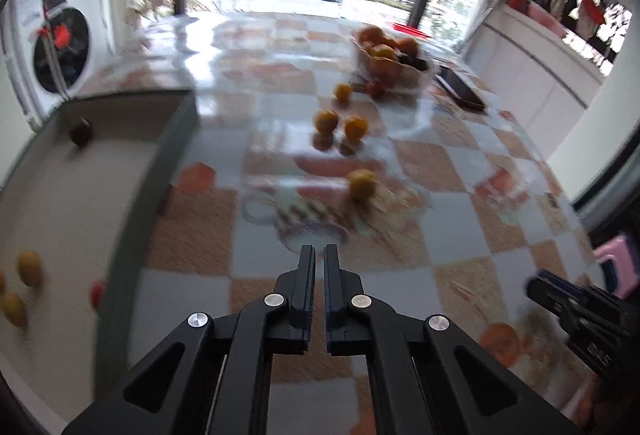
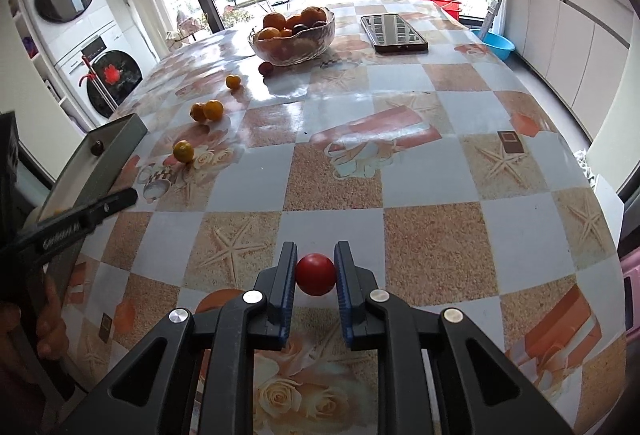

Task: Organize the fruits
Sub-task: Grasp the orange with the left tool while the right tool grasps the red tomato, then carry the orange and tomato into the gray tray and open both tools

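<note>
**Right tongs gripping a red fruit over the table**

The right gripper (image 2: 316, 267) angles down at the checked table (image 2: 432, 155), its pads clamped on a small, round, glossy red fruit (image 2: 315, 274). The left gripper (image 1: 319, 259) tilts down likewise, jaws closed on nothing, beside a grey tray (image 1: 132, 219) holding yellow fruits (image 1: 30, 267). Others lie loose near a glass bowl (image 2: 292, 35).

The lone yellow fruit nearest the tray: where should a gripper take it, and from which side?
Grip the yellow fruit across its widest middle, coming from above. It is small, round and stands clear of the tray, so either side fits a finger.
</note>
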`<move>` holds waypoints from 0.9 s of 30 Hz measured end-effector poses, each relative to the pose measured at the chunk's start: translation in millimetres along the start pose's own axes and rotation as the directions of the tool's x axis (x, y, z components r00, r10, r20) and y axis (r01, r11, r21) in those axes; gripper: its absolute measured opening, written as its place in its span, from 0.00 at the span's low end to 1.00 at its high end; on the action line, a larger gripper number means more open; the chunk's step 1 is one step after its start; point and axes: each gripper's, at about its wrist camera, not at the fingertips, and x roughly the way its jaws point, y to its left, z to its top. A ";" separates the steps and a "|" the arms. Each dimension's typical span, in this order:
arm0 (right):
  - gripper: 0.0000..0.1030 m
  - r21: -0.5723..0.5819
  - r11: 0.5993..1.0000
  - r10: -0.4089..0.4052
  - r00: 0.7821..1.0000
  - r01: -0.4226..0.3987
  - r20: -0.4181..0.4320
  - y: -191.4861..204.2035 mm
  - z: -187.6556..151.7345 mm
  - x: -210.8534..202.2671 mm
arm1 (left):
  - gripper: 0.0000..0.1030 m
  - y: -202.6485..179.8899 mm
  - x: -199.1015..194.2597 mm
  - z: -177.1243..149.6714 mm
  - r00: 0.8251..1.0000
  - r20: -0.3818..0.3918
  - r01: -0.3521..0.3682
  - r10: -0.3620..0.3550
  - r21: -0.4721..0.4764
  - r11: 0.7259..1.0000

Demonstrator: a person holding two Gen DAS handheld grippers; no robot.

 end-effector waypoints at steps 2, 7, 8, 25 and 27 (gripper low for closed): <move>0.20 0.003 1.000 -0.002 1.000 0.002 -0.001 -1.0 -1.2 -0.2 | 0.03 -1.5 6.7 11.0 1.000 0.001 0.009 -0.009 0.001 1.000; 0.20 0.023 1.000 0.001 1.000 -0.001 -0.011 -8.7 -6.1 0.8 | 0.82 -14.8 20.5 28.7 0.998 0.048 -0.034 0.033 0.028 0.999; 0.20 0.026 1.000 0.003 1.000 -0.003 -0.009 -9.7 -5.9 1.0 | 0.82 -19.8 21.9 31.2 0.997 0.065 -0.038 0.035 0.045 0.998; 0.20 0.036 0.999 0.037 0.999 -0.037 0.001 -15.1 -4.5 1.9 | 0.22 -40.7 77.4 63.3 0.995 -0.027 -0.091 0.093 0.061 0.994; 0.20 0.038 0.999 0.038 0.999 -0.038 0.000 -15.5 -4.0 1.6 | 0.22 -35.0 71.4 60.8 0.998 -0.022 -0.061 0.062 0.036 0.997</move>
